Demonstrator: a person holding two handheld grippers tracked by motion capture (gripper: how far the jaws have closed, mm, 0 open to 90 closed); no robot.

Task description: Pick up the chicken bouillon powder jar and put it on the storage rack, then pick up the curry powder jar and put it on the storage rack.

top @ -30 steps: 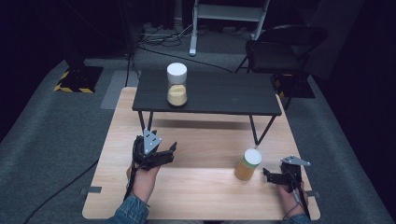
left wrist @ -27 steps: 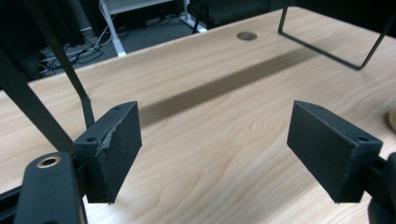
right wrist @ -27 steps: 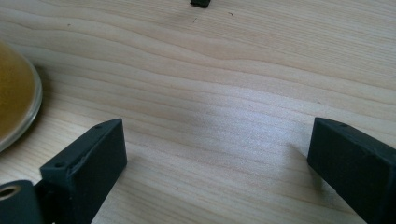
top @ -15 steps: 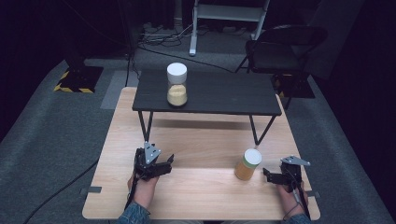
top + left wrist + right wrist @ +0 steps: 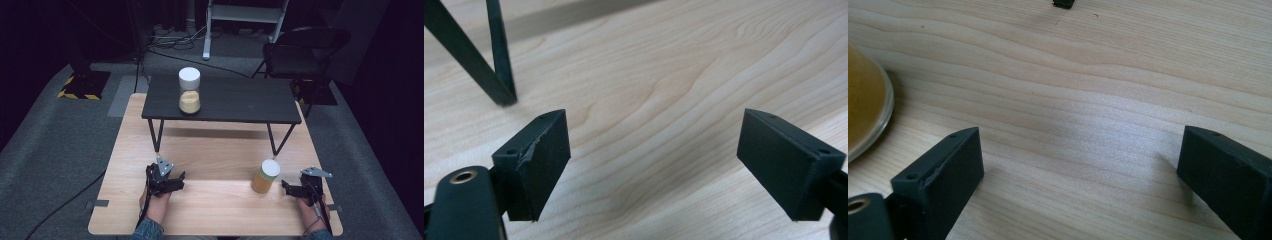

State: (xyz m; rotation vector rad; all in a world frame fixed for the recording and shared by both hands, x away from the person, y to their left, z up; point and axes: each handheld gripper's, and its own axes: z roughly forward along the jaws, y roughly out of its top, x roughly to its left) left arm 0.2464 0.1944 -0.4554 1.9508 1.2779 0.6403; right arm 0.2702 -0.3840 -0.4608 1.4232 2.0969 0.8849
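**Amber jar stands free, both grippers wide and empty**

The amber jar, white-lidded, stands upright on the wooden table, in front of the black side table's right leg. The right gripper sits just right of the jar, not touching it, jaws spread wide over bare wood. The left gripper, well left of the jar, is likewise spread wide, gripping nothing. A taller jar stands on the side table. Since half a second ago the left gripper has drawn slightly nearer the person; the right one has stayed put.
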